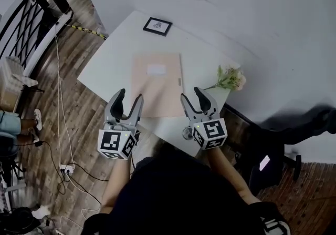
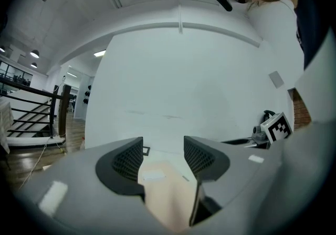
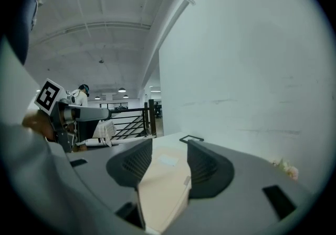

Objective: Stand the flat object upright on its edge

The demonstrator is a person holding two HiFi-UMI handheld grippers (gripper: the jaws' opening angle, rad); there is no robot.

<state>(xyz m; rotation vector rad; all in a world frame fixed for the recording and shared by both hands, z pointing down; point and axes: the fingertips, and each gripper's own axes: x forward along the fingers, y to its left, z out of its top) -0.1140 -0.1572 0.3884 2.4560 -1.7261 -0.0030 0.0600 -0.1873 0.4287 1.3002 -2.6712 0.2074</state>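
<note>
beige folder (image 1: 156, 84) lies flat mid table (image 1: 113, 65), white label up, one short edge toward the person. left gripper (image 1: 130, 96) and right gripper (image 1: 192, 95) hover over that near edge, both with jaws apart, gripping nothing. folder looks thin and light, probably a bit bendy, and may slide on the smooth top if pushed. best bet is to pinch the long sides near the corners, one gripper each, then tip it up. frame (image 1: 157, 26) and flowers (image 1: 229, 78) sit well apart from it.
</note>
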